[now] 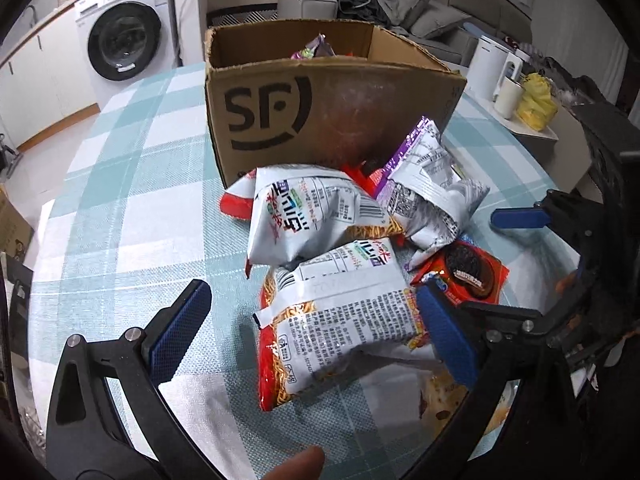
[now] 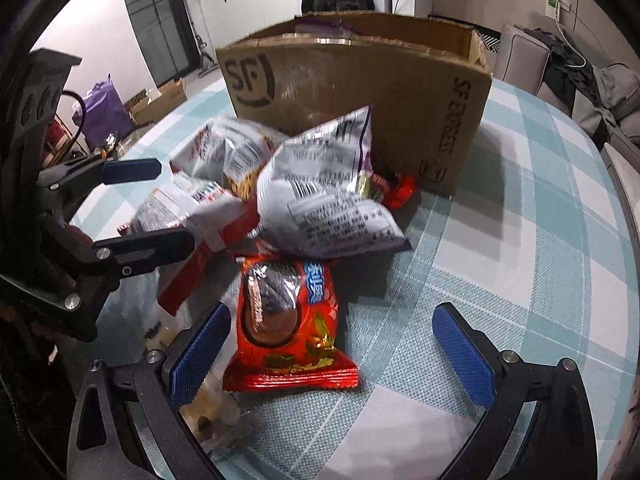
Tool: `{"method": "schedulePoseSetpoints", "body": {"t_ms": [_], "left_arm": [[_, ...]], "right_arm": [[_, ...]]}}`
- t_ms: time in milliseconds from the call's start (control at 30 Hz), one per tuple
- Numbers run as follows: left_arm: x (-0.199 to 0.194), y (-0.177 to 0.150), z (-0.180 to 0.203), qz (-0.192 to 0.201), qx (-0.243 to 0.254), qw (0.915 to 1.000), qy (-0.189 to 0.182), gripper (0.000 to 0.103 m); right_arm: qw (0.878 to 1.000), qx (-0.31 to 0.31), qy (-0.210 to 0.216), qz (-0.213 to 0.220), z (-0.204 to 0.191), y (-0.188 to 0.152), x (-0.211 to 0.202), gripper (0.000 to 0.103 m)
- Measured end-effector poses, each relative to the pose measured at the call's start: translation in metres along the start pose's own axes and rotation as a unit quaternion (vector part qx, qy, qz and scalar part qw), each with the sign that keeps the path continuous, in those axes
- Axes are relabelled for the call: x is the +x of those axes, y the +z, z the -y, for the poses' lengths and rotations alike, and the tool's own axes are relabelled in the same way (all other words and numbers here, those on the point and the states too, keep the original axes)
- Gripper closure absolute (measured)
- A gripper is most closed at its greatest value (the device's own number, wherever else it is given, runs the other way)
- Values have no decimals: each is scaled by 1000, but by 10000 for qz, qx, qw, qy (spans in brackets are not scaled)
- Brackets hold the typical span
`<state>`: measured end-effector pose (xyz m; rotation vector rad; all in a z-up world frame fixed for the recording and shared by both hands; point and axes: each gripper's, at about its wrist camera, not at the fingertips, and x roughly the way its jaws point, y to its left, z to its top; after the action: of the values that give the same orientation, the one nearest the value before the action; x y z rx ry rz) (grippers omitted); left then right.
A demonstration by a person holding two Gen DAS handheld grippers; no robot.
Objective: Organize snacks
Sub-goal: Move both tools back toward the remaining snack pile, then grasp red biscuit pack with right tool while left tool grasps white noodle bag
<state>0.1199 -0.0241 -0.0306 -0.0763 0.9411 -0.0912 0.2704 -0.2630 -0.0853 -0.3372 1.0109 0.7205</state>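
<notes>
Red cookie packet (image 2: 288, 320) between wide-open right gripper (image 2: 332, 356) jaws; left gripper (image 1: 312, 336) likewise open around noodle packet (image 1: 340, 320).

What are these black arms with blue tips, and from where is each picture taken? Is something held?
No robot here: a person carries one hand-held gripper in each hand, each with a camera looking along its two blue-padded fingers. One picture comes from the left hand-held gripper, the other from the right hand-held gripper. Both are open and hold nothing. On the checked tablecloth lies a pile of snacks: noodle packets, a purple-edged bag, a red cookie pack. Behind stands an open cardboard box.
</notes>
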Motion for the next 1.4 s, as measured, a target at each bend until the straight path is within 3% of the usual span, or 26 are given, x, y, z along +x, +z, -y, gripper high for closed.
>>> {"method": "schedulePoseSetpoints", "body": {"t_ms": [300,600,700,1067,1133,1400], "left_arm": [[6,-1,-9,-278,269,9992,-40,1],[26,-5,-19,-501,-19,9981,-350,1],[29,-5,-20,-500,-3,9983,-306,1],[31,-8,-15,-447,223,9985,-232,1],[31,-10,-12,-443,295,9984,-175,1],[28,-14,-6,-476,421,9978,-173,6]], "right_arm": [[9999,35,76,-89,10,-4,4,0],[9999,-58,-70,-55,-1,-4,12,0],[9994,-246,-240,-90,-9,-5,15,1],[9991,-388,-162,-104,-16,-5,18,1],[9990,-407,-144,-92,-20,-5,18,3],[9988,-459,128,96,-21,-9,2,33]]}}
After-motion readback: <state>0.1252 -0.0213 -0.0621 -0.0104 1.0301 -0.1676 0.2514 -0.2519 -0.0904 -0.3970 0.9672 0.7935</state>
